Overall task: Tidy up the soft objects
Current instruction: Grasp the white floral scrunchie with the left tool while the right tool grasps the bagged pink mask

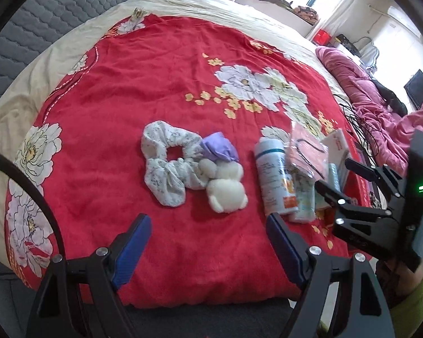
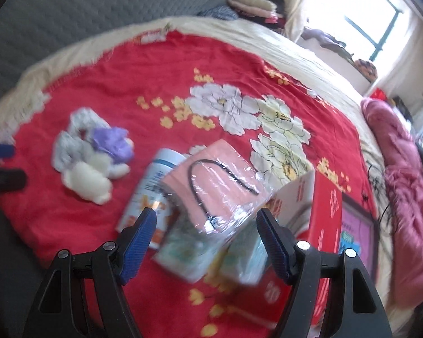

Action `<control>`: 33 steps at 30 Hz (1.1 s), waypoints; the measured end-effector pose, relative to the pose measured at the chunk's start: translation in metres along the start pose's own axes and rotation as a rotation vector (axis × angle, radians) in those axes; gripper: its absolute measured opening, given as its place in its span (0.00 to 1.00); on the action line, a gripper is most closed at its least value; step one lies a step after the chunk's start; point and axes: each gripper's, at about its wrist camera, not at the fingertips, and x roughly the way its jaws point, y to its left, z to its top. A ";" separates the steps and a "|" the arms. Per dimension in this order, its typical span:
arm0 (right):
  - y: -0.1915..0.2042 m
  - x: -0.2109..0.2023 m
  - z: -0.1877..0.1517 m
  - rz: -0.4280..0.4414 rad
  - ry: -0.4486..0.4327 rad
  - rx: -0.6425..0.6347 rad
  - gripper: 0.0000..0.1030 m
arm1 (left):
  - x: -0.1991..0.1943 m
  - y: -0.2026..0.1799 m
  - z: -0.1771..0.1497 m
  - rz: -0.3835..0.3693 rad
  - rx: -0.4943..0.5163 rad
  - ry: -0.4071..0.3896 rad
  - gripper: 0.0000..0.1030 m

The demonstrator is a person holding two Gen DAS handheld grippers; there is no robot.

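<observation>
On the red flowered blanket [image 1: 155, 79] lie a white floral scrunchie [image 1: 166, 166], a purple cloth piece [image 1: 218, 150] and a cream plush toy [image 1: 225, 186], bunched together. My left gripper [image 1: 208, 231] hovers open just short of the plush toy, nothing between its blue pads. To the right sits a pile: a white bottle [image 1: 273, 177], a pink packet in clear wrap [image 2: 220, 180] and tissue packs [image 2: 211, 248]. My right gripper [image 2: 207, 225] is open over that pile, its fingers on either side of the wrapped packet without pressing it. The right gripper [image 1: 338, 174] also shows in the left wrist view.
A red and white carton [image 2: 321, 211] lies right of the pile, beside a purple picture box [image 2: 358, 233]. Pink bedding [image 1: 361, 95] and black cables [image 1: 355, 124] lie along the bed's right side. A grey quilted headboard [image 1: 42, 22] stands at the left. A green sleeve [image 1: 417, 301] holds the right gripper.
</observation>
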 end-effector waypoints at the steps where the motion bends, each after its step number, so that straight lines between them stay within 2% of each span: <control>1: 0.003 0.009 0.002 -0.029 0.018 -0.045 0.73 | 0.003 0.002 0.002 0.000 -0.009 0.005 0.80; 4: 0.012 0.024 0.004 -0.080 0.021 -0.143 0.73 | 0.011 0.009 0.008 0.000 -0.029 0.016 0.80; 9: 0.015 0.035 0.011 -0.099 -0.008 -0.173 0.72 | 0.023 0.013 0.016 0.002 -0.042 0.035 0.80; 10: 0.013 0.037 0.013 -0.089 -0.007 -0.163 0.65 | 0.027 0.014 0.018 -0.003 -0.044 0.041 0.80; 11: 0.012 0.037 0.013 -0.076 -0.011 -0.154 0.54 | 0.029 0.015 0.020 -0.007 -0.047 0.041 0.80; 14: 0.004 0.038 0.014 -0.008 -0.017 -0.084 0.34 | 0.037 0.020 0.024 -0.003 -0.062 0.045 0.80; 17: -0.005 0.035 0.014 0.045 -0.031 -0.009 0.24 | 0.042 0.029 0.028 0.012 -0.089 0.042 0.80; 22: -0.031 0.023 0.009 0.181 -0.069 0.195 0.19 | 0.049 0.049 0.034 0.072 -0.128 0.031 0.80; 26: -0.047 0.015 -0.001 0.277 -0.076 0.330 0.17 | 0.063 0.061 0.038 0.075 -0.152 0.058 0.80; 30: -0.049 0.000 -0.015 0.319 -0.082 0.374 0.17 | 0.076 0.061 0.039 0.081 -0.138 0.069 0.79; 32: -0.045 -0.007 -0.022 0.325 -0.082 0.368 0.16 | 0.082 0.060 0.038 0.081 -0.136 0.068 0.74; 33: -0.044 -0.010 -0.026 0.325 -0.079 0.364 0.16 | 0.084 0.059 0.039 0.082 -0.131 0.070 0.68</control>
